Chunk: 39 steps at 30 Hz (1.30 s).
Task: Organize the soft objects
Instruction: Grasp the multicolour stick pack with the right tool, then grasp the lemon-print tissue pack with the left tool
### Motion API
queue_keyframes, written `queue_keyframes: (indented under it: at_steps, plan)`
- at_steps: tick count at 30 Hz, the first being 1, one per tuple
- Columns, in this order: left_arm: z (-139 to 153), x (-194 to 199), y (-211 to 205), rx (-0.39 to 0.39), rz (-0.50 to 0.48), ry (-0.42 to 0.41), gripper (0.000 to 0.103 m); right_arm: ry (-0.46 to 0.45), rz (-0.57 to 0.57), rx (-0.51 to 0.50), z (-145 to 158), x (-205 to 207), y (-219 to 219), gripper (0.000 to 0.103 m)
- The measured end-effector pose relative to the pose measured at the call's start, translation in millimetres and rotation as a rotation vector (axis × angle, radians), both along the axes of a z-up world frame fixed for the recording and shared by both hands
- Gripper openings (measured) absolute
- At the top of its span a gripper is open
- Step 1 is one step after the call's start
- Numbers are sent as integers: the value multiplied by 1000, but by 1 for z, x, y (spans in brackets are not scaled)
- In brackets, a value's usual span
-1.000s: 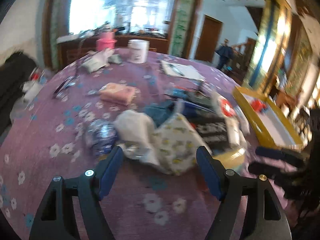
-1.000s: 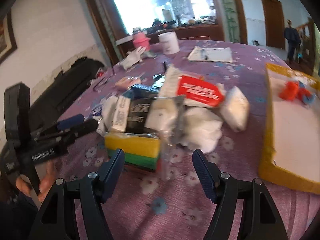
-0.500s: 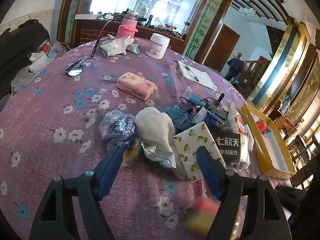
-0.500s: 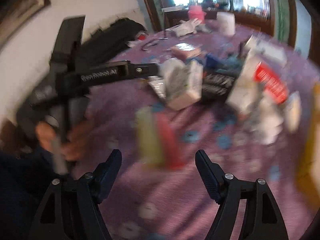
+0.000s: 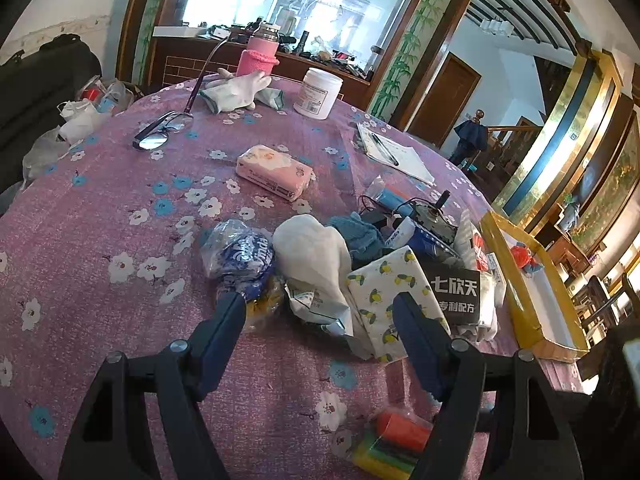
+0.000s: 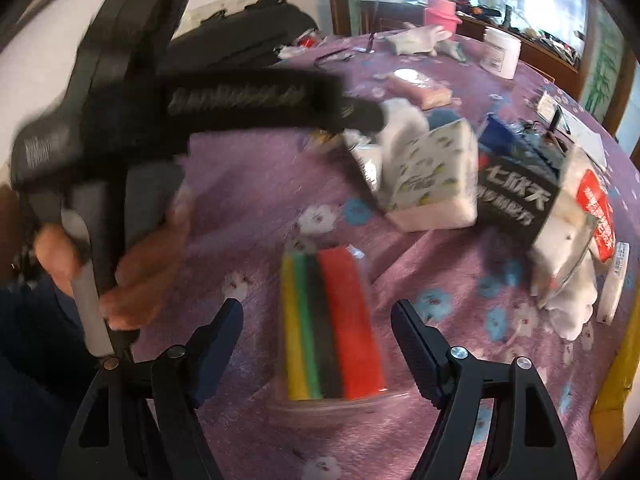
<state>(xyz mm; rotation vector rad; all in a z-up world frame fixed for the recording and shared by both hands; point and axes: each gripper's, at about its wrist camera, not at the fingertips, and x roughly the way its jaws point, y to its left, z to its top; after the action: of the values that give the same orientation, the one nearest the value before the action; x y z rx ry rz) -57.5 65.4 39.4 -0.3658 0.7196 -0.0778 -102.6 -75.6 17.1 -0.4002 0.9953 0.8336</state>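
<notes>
A heap of soft goods lies on the purple flowered tablecloth: a lemon-print tissue pack, a white cloth, a blue wrapped pack, a teal cloth and a black packet. My left gripper is open just short of the heap. A packet of coloured sponges lies flat by itself near the table's front, and also shows in the left wrist view. My right gripper is open with the sponge packet between its fingers. The left gripper's body shows at upper left in the right wrist view.
A yellow tray stands at the right with a small orange toy in it. Farther back lie a pink tissue pack, glasses, white gloves, a white jar, a pink bottle and a notepad.
The sponge packet has left the heap and now lies alone near the table's front. My right gripper swung left and now frames it. My left gripper pulled back a little.
</notes>
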Motion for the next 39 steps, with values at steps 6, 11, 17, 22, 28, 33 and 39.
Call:
queue_keyframes:
  at_steps: [6,11,17,22,28,33,39]
  plan:
    - [1,4,-12,6,-59,30,75,-85,-68,113,27,-1,-47,39]
    - [3,10,-27,-177,-206,89,74,-142,-257,187,33,17,-109,39]
    - [0,34,-50,-134,-184,155,63,-99,-350,258,10,30,-139,39]
    - [-7,54,-52,-72,-119,189,63,-117,-343,324,17,25,-149,39]
    - [-17,59,-23,-143,-51,253,67,-126,-334,372,21,18,-155,39]
    - [4,35,-13,-158,-84,218,68,-132,-324,384,22,17,-156,39]
    - [16,44,-26,-93,-140,172,79,-136,-333,399,24,18,-159,40]
